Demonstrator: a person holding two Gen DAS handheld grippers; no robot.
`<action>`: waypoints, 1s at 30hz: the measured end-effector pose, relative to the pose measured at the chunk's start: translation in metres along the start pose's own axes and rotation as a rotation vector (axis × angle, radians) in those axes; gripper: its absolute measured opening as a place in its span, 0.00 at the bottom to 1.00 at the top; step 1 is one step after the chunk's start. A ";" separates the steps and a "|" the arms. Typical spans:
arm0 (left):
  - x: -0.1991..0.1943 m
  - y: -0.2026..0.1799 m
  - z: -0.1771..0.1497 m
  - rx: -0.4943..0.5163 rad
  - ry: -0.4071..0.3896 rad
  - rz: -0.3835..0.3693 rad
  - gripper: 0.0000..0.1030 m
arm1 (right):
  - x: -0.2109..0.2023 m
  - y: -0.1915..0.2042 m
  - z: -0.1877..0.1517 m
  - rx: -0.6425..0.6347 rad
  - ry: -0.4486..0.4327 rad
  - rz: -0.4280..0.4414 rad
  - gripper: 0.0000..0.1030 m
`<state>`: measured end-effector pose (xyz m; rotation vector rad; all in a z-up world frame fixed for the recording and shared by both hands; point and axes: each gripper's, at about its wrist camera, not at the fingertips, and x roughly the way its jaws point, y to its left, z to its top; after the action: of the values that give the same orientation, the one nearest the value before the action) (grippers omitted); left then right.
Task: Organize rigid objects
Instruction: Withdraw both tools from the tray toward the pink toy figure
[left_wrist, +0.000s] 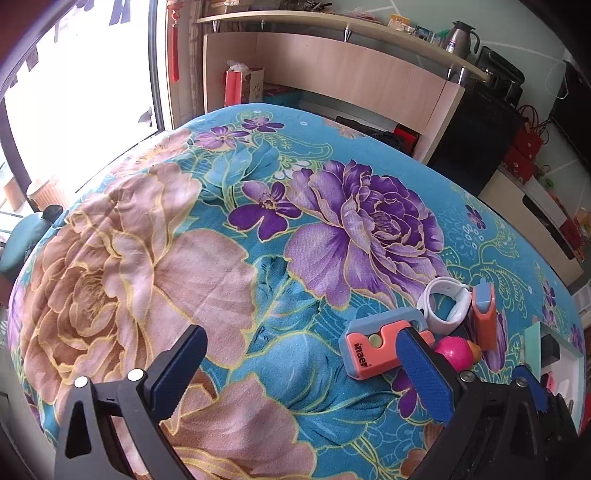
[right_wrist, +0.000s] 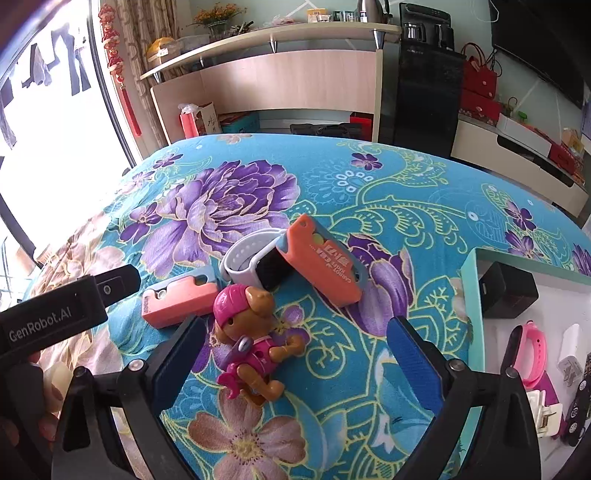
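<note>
A toy dog (right_wrist: 251, 343) in a pink outfit lies on the flowered blanket (right_wrist: 332, 192) between the fingers of my open right gripper (right_wrist: 295, 362), close to the left pad. Behind it lie an orange-and-blue cutter (right_wrist: 177, 299), a white watch (right_wrist: 251, 262) and a second orange cutter (right_wrist: 325, 258). My left gripper (left_wrist: 301, 373) is open over bare blanket. Its right finger (left_wrist: 424, 373) overlaps the near cutter (left_wrist: 376, 347). The watch (left_wrist: 443, 304), the second cutter (left_wrist: 484, 317) and the toy's pink head (left_wrist: 454, 350) sit beyond it.
A teal-rimmed white box (right_wrist: 469, 295) at the right holds a black cube (right_wrist: 506, 291), a pink band (right_wrist: 532, 350) and other small items. A hand (right_wrist: 48, 387) holds the left gripper's body (right_wrist: 62, 314). A wooden shelf unit (right_wrist: 277, 81) stands behind the bed.
</note>
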<state>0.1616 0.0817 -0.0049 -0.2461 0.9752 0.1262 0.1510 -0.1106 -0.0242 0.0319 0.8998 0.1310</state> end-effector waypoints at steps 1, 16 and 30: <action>0.002 0.002 0.000 -0.008 0.004 0.000 1.00 | 0.003 0.003 -0.001 -0.004 0.006 0.001 0.96; 0.014 -0.003 -0.002 -0.011 0.034 -0.028 1.00 | 0.035 0.013 -0.005 -0.034 0.050 -0.057 0.96; 0.016 -0.031 -0.005 0.078 0.026 -0.041 1.00 | 0.025 -0.020 -0.007 0.089 0.036 -0.060 0.92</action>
<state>0.1736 0.0508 -0.0163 -0.1966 0.9981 0.0471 0.1632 -0.1277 -0.0500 0.0858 0.9411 0.0357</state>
